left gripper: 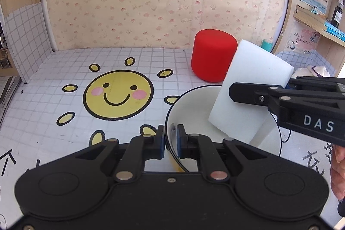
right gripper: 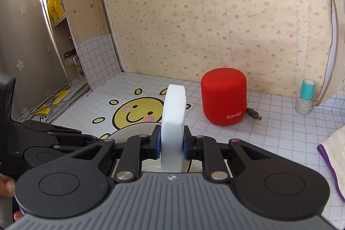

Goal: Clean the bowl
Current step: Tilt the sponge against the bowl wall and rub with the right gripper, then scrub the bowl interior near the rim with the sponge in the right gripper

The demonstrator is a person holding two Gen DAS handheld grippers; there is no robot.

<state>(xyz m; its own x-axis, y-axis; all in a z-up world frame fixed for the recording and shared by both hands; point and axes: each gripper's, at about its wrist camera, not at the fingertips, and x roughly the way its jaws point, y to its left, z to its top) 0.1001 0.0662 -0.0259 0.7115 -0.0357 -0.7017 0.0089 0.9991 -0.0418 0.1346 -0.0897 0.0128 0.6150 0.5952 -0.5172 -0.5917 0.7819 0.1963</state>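
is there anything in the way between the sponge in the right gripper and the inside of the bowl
Nothing visible. The white sponge, clamped in the right gripper, hangs over the open bowl; the left gripper only pinches the near rim.

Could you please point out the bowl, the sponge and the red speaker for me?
bowl (left gripper: 172, 109): left wrist view, on its dark rim at the left.
sponge (left gripper: 254, 83): left wrist view, on its broad white face.
red speaker (right gripper: 224, 96): right wrist view, on the middle of its side.
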